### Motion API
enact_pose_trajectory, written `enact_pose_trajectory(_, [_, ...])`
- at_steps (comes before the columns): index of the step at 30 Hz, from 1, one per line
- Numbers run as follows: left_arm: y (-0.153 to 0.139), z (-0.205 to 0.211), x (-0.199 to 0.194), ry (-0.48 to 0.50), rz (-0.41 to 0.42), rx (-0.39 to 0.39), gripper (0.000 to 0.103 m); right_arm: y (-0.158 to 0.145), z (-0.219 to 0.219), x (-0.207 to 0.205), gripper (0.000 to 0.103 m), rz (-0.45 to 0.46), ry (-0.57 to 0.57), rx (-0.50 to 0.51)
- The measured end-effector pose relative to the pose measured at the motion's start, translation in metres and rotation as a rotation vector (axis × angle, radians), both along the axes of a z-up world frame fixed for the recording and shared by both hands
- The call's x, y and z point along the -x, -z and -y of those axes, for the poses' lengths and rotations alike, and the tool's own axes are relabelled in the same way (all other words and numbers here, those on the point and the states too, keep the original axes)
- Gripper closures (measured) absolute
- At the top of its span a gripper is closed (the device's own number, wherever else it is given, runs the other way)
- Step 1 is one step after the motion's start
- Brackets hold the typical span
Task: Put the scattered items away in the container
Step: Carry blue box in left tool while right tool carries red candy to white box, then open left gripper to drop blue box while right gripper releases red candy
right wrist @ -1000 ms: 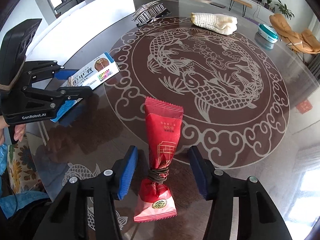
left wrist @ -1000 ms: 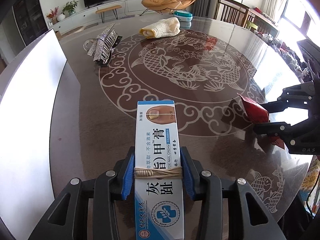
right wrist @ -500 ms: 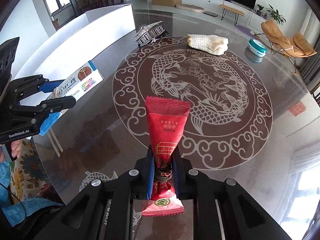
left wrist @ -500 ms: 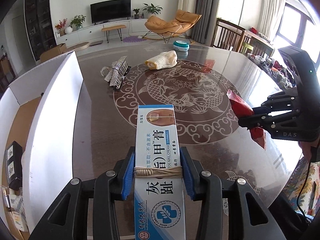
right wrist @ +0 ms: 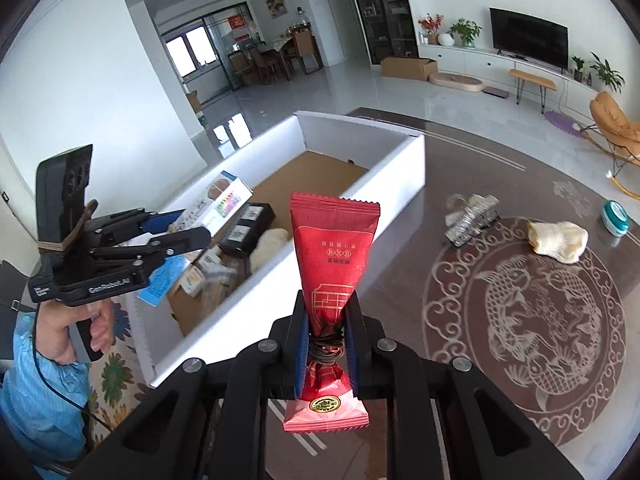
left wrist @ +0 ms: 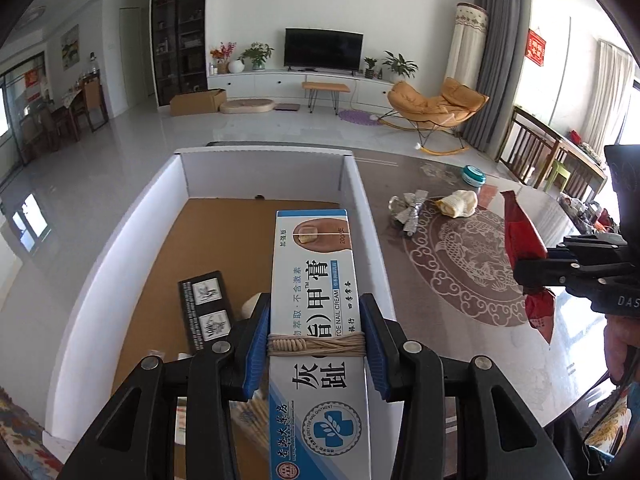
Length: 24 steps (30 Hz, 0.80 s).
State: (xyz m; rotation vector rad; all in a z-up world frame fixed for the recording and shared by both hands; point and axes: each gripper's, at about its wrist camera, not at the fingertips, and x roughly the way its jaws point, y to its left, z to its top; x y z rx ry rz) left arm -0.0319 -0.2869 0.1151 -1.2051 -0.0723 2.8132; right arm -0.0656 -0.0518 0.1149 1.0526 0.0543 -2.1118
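ointment box (left wrist: 316, 320) cut off below, box contents (right wrist: 212, 272) indistinct

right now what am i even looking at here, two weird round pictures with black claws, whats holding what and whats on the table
These are no robot arms: a person holds a black two-finger clamp in each hand, and a wide-angle camera on each clamp looks along its fingers. One picture comes from each clamp.

The left gripper is clamped on a long white and blue toe nail cream box, held above the big white-walled cardboard container, where a few items already lie.

The right gripper is shut on a red foil snack packet, beside the container.

On the brown glass-topped table with a fish pattern lie a silver glittery hair clip, a rolled cream cloth and a small round teal tin.
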Motion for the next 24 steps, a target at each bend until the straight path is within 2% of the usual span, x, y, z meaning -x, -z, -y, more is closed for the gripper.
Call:
enact_pose_trajectory(4, [0.016, 0.058, 0.001, -0.117, 0.055, 0.023, 0.06, -0.004, 0.083, -0.009, 0.086, 0.031, -0.121, 0.068])
enact_pose_trajectory(9, [0.054, 0.098, 0.005, -0.198, 0.15, 0.035, 0.06, 0.032, 0.167, -0.019, 0.086, 0.057, -0.217, -0.009])
enact_pose_trajectory(12, [0.074, 0.112, 0.005, -0.224, 0.195, 0.028, 0.061, 0.058, 0.196, -0.026, 0.086, 0.051, -0.242, -0.085])
enact_pose_trajectory(17, [0.093, 0.115, 0.005, -0.239, 0.237, 0.033, 0.06, 0.085, 0.212, -0.032, 0.085, 0.035, -0.249, -0.165])
enact_pose_trajectory(18, [0.095, 0.114, 0.006, -0.243, 0.248, 0.039, 0.059, 0.088, 0.214, -0.033, 0.08, 0.024, -0.246, -0.182])
enact_pose_trajectory(20, [0.098, 0.113, 0.008, -0.247, 0.265, 0.054, 0.051, 0.092, 0.21, -0.033, 0.044, 0.009, -0.234, -0.205])
enact_pose_trajectory(21, [0.096, 0.112, 0.007, -0.255, 0.262, 0.065, 0.039, 0.091, 0.205, -0.033, 0.015, 0.005, -0.227, -0.199])
enact_pose_trajectory(22, [0.093, 0.112, 0.005, -0.264, 0.246, 0.073, 0.027, 0.088, 0.199, -0.032, 0.008, -0.003, -0.223, -0.182])
enact_pose_trajectory(23, [0.088, 0.113, 0.002, -0.275, 0.227, 0.084, 0.02, 0.085, 0.195, -0.032, 0.008, -0.015, -0.22, -0.168])
enact_pose_trajectory(24, [0.084, 0.114, 0.0, -0.289, 0.212, 0.1, 0.008, 0.08, 0.191, -0.034, 0.008, -0.031, -0.214, -0.161])
